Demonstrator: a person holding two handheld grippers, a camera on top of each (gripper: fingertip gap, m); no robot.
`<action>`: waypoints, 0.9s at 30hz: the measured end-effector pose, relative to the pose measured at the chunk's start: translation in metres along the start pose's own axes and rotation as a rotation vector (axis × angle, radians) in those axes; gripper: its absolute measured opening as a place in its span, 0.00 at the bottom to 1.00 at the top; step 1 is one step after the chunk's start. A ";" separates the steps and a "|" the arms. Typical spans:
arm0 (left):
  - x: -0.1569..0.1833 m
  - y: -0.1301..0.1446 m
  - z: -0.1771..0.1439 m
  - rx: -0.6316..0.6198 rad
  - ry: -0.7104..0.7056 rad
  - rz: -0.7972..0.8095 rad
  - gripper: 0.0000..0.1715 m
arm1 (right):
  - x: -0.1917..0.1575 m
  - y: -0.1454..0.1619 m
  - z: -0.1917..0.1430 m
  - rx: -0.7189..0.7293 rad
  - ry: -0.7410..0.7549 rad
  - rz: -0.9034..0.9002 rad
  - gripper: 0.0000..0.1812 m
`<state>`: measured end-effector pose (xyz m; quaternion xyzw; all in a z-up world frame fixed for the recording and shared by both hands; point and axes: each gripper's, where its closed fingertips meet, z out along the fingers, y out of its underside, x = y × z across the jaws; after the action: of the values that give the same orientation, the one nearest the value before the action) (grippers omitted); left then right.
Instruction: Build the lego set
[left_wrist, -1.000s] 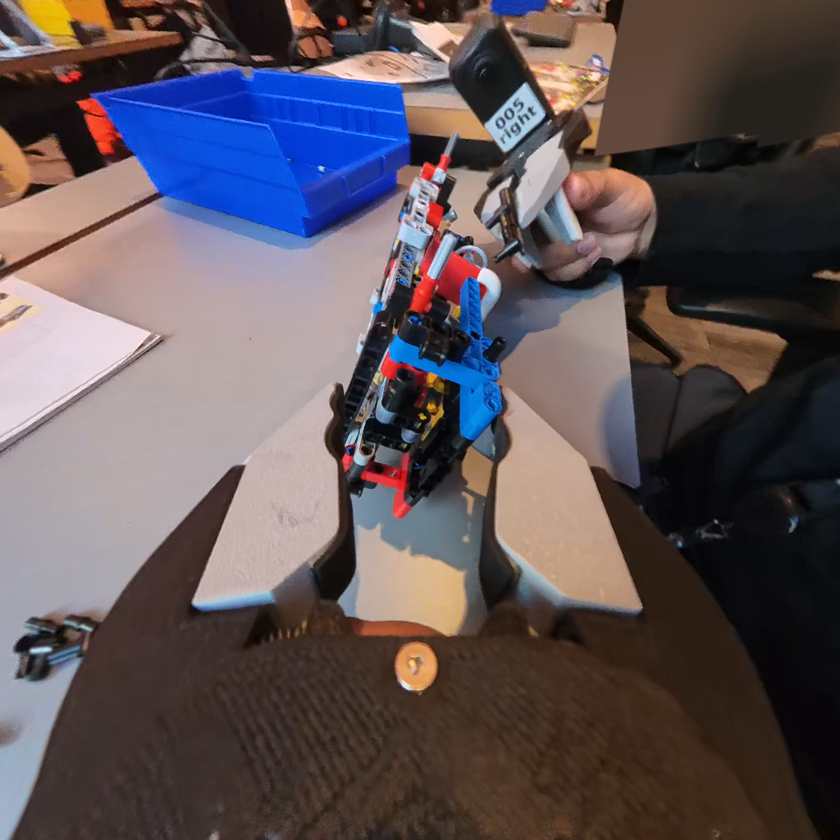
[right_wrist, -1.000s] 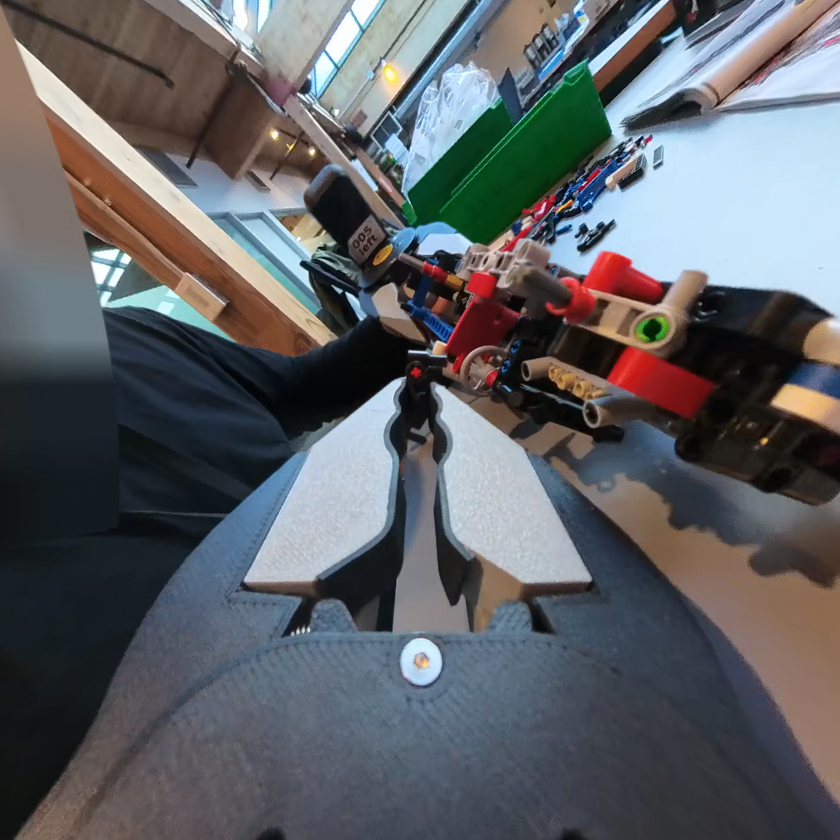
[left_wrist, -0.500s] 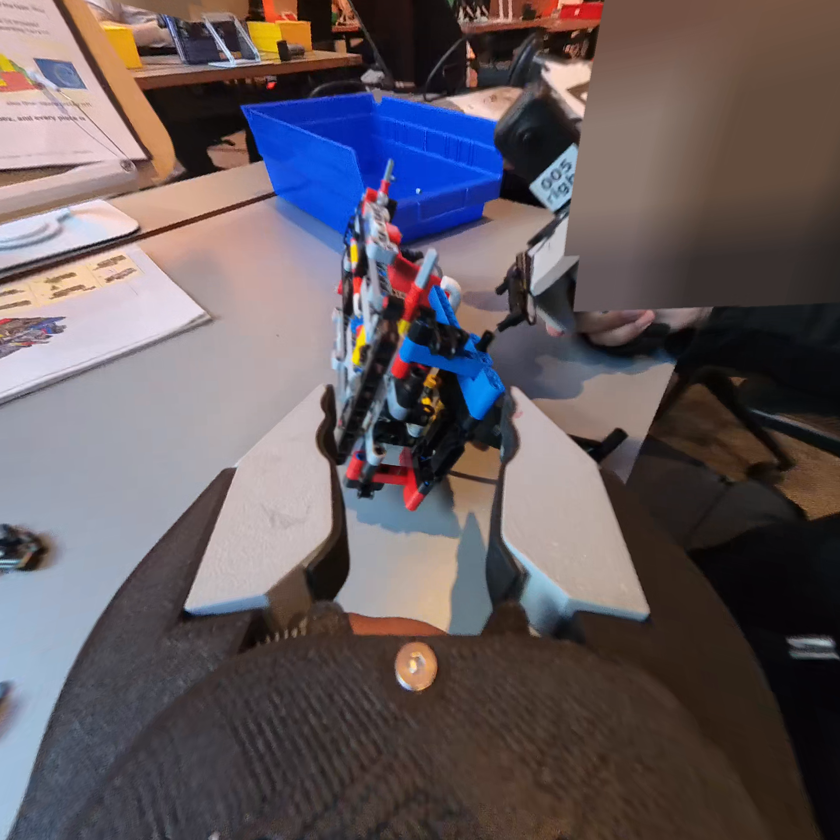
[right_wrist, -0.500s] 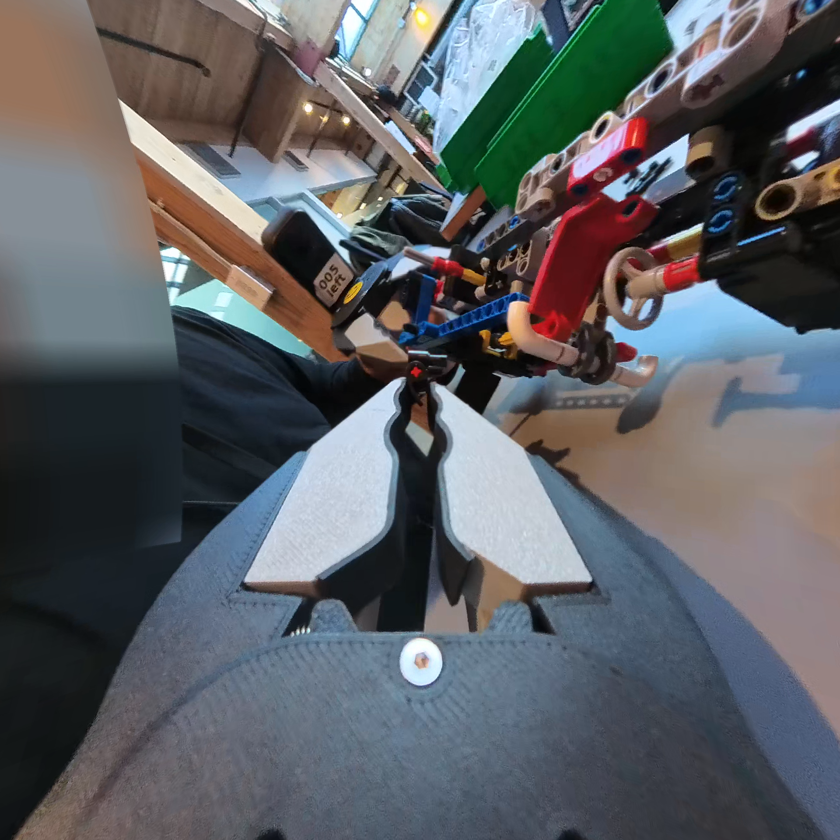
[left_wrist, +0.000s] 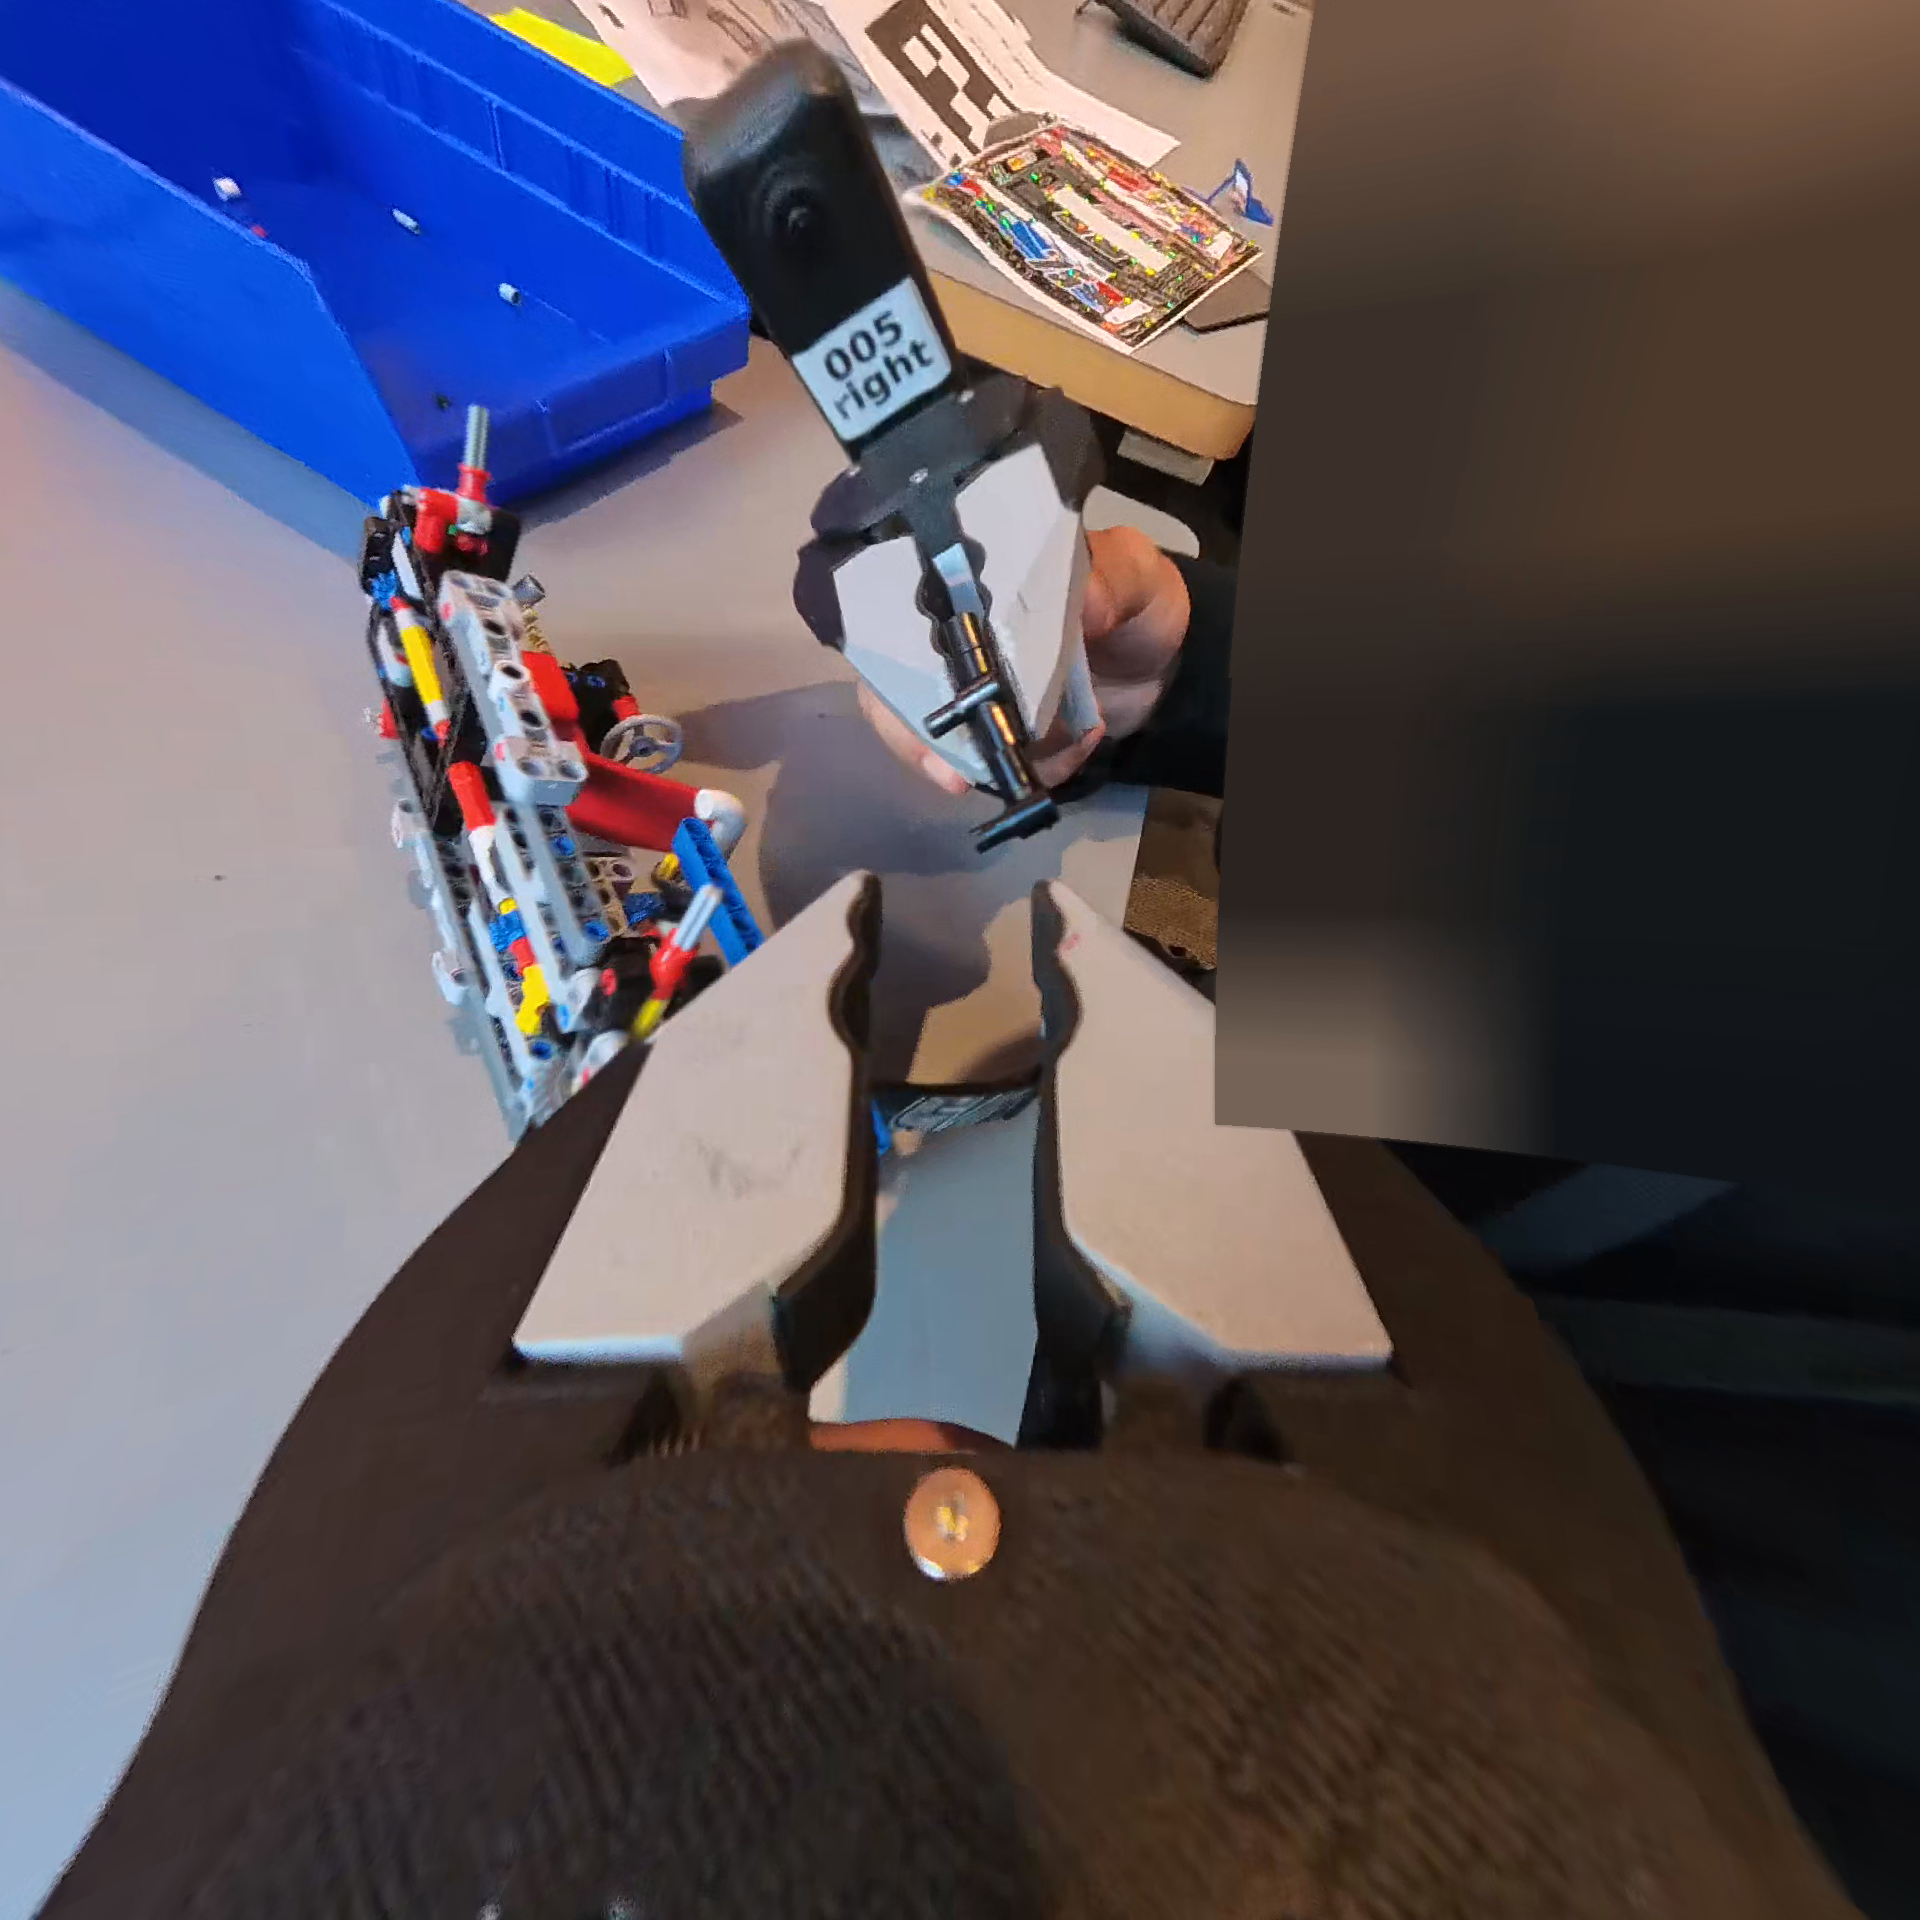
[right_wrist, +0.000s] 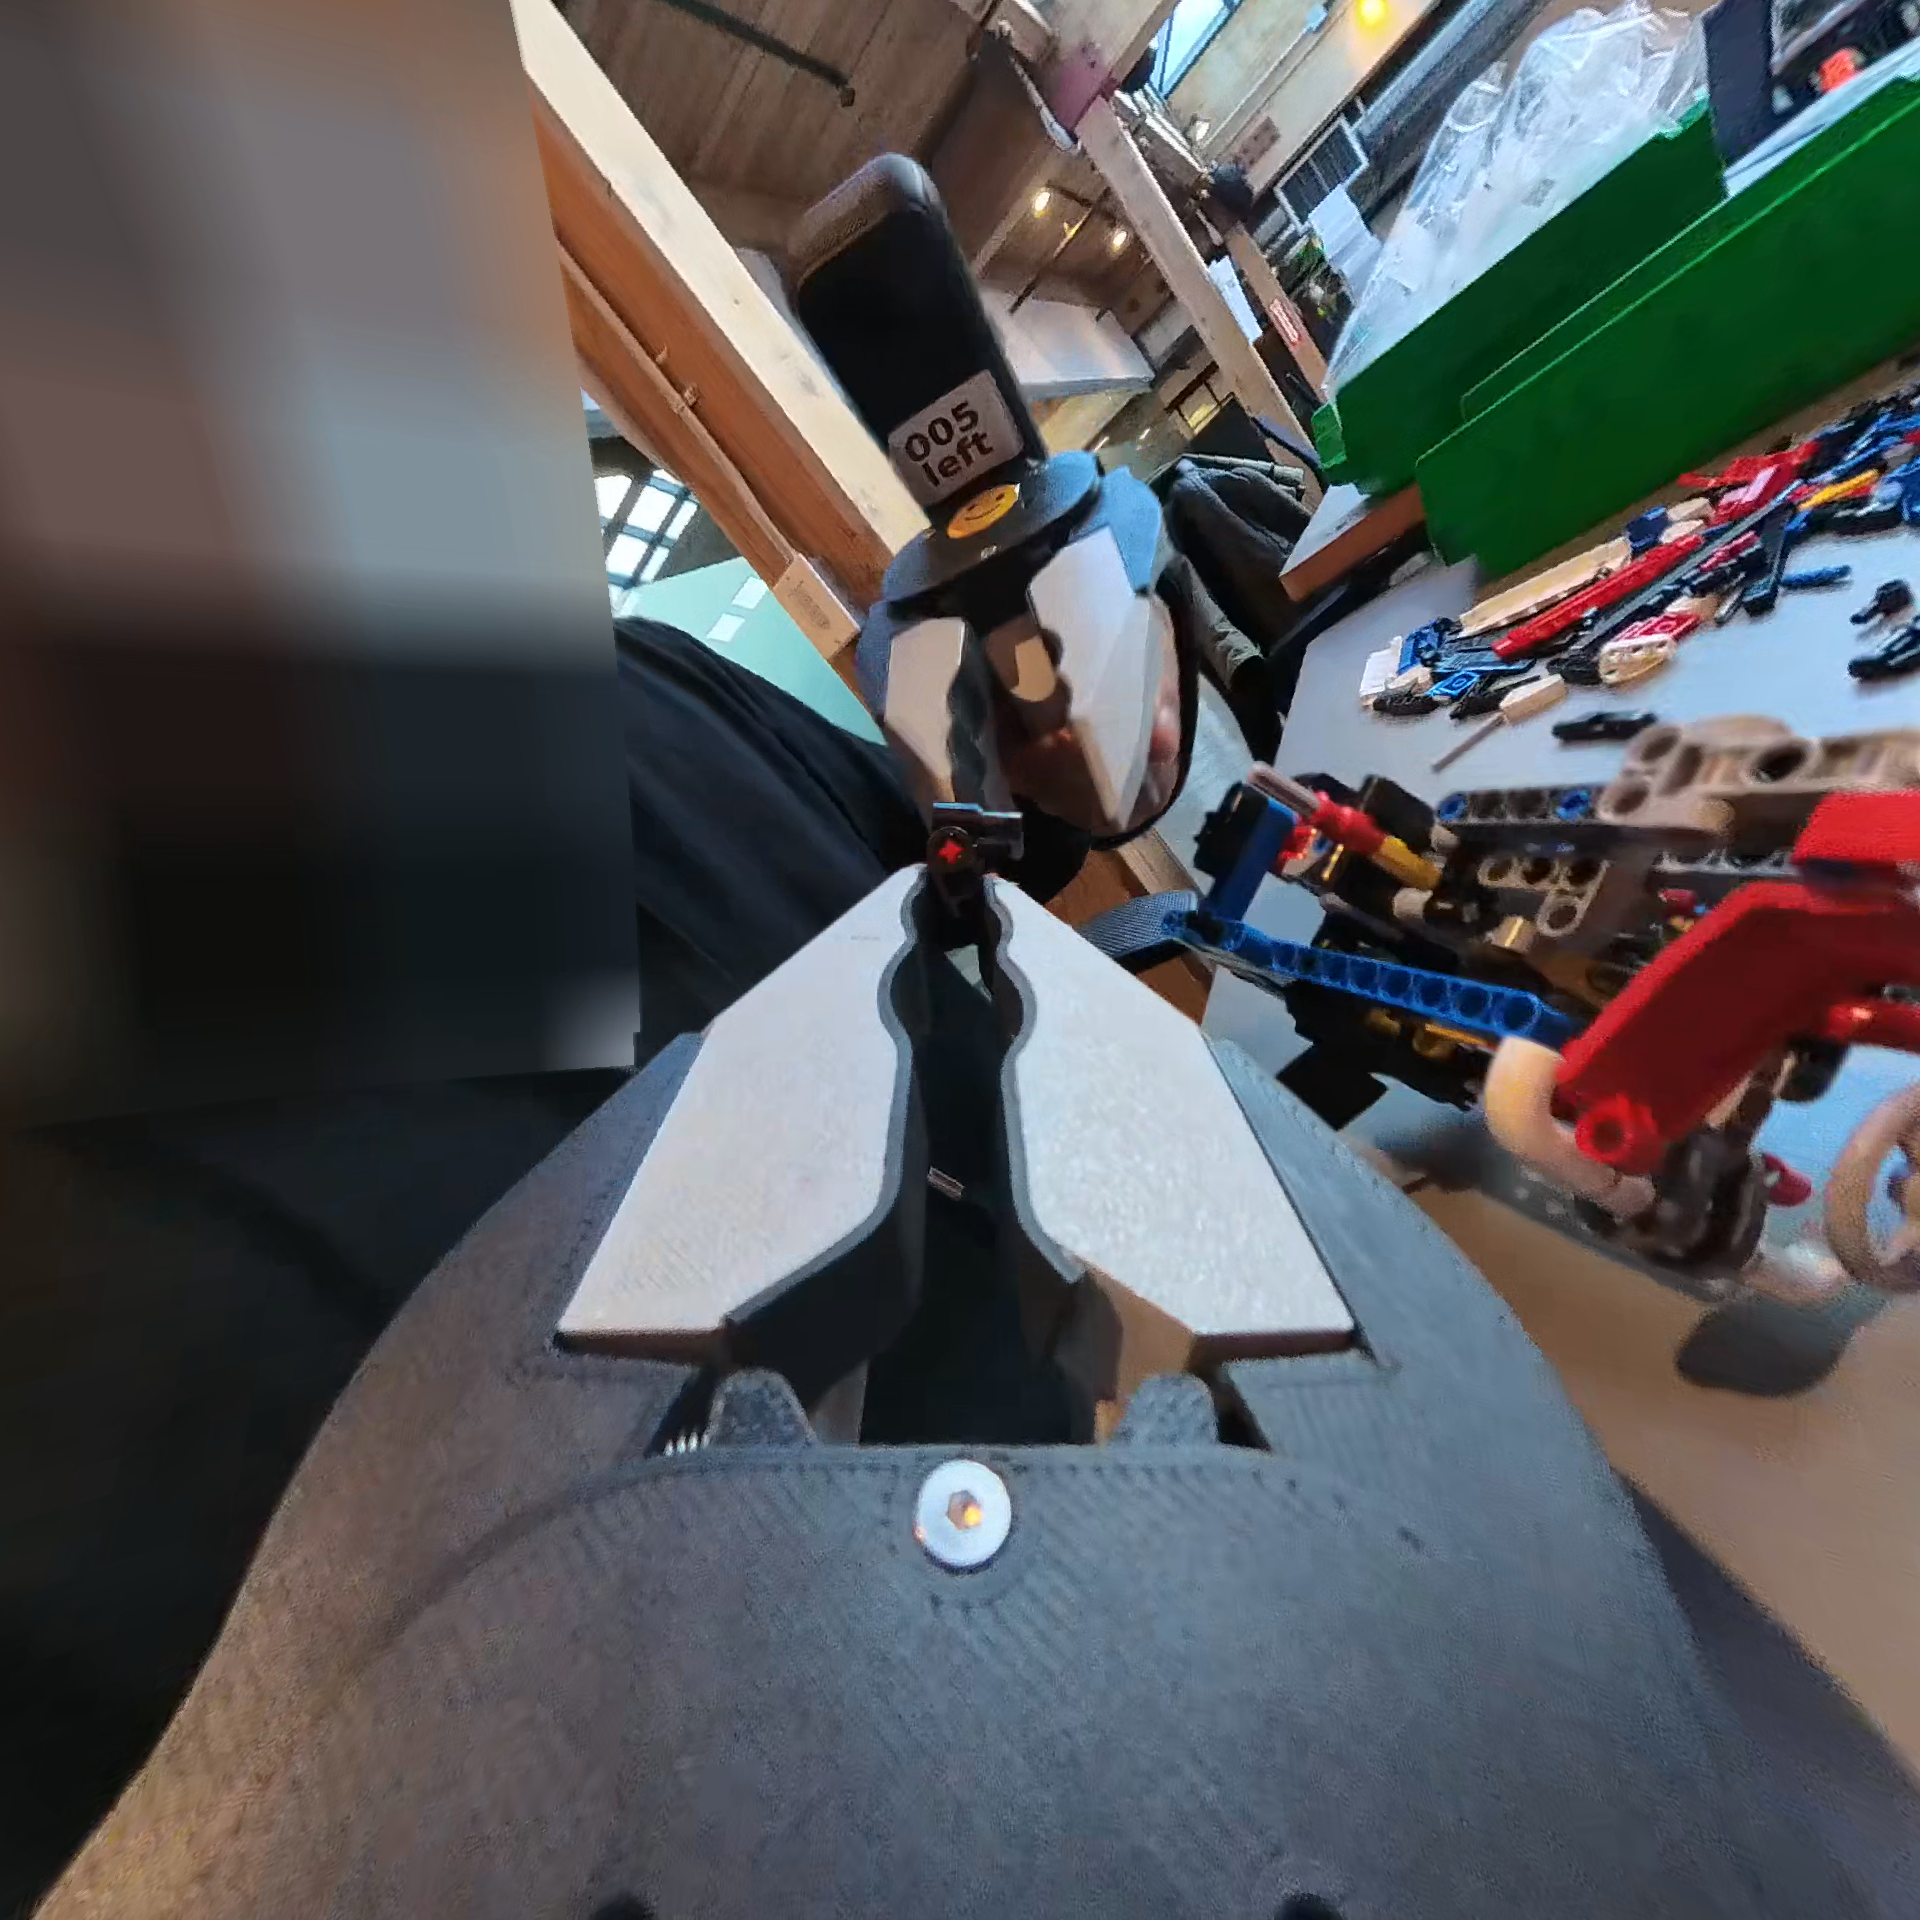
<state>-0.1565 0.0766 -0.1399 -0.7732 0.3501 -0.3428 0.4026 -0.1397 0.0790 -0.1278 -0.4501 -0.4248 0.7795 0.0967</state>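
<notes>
Jaws on the right gripper (right_wrist: 951, 883) are pinched together on a small black pin piece (left_wrist: 995, 750) that juts past their tips, while the left gripper (left_wrist: 951, 914) has its jaws apart with nothing between them, beside the half-built lego model (left_wrist: 525, 810), which I judge to be resting near the edge of the grey surface (left_wrist: 208, 1039). To do this step well, I would say the left jaws should first take a firm hold of the model's frame so it cannot skid, then the pin should be lined up square with its hole before pushing, since such a small part could twist in the grip. On the surface sit a blue bin (left_wrist: 343, 260) behind the model, printed sheets (left_wrist: 1091, 229) farther back, and a scatter of loose parts (right_wrist: 1662, 634) by green bins (right_wrist: 1621, 384). Beyond them the room shows timber beams and windows.
</notes>
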 end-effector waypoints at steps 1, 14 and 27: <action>0.005 0.000 0.004 0.004 -0.003 -0.001 0.14 | 0.000 -0.002 0.000 -0.001 0.005 -0.016 0.02; 0.009 -0.023 0.010 0.397 -0.063 -0.226 0.00 | -0.008 -0.008 0.003 0.003 0.008 -0.130 0.02; 0.013 -0.021 0.015 0.455 -0.016 -0.283 0.08 | -0.004 -0.007 0.001 0.005 0.059 -0.113 0.02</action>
<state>-0.1315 0.0809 -0.1250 -0.7066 0.1491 -0.4597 0.5169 -0.1404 0.0808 -0.1196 -0.4480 -0.4442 0.7604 0.1540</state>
